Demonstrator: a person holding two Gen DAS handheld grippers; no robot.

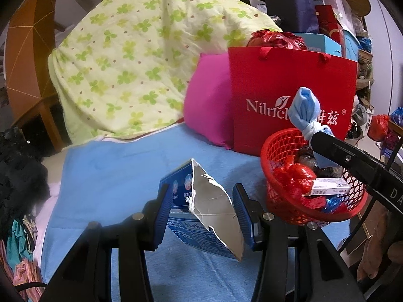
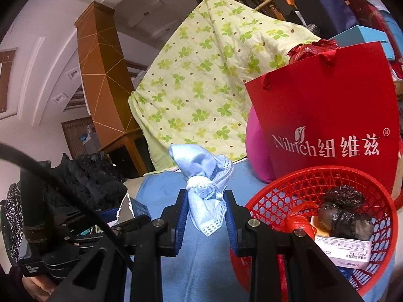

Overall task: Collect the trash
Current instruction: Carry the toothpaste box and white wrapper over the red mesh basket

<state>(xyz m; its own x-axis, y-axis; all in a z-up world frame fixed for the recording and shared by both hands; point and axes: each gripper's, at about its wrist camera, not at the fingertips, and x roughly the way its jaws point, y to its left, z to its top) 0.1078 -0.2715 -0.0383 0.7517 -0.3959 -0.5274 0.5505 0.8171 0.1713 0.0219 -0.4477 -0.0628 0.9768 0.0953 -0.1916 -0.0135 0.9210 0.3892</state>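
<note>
My left gripper [image 1: 202,207] is shut on a torn blue carton with a silver lining [image 1: 211,214], held above the blue sheet [image 1: 113,176]. My right gripper [image 2: 206,212] is shut on a knotted light-blue face mask [image 2: 205,176], left of the red mesh basket [image 2: 277,201]. In the left wrist view the mask [image 1: 304,108] and the right gripper arm hang over the basket [image 1: 279,146]. The basket holds red wrappers [image 1: 294,176], a dark plastic bundle [image 2: 345,211] and a small white box [image 2: 347,251]. The carton's tip shows in the right wrist view [image 2: 128,206].
A red Nilrich paper bag [image 1: 289,85] stands behind the basket, next to a pink pillow [image 1: 206,100] and a green clover quilt [image 1: 138,58]. Dark clothes [image 1: 17,166] lie at the left edge of the bed. Boxes and bags are stacked at the back right.
</note>
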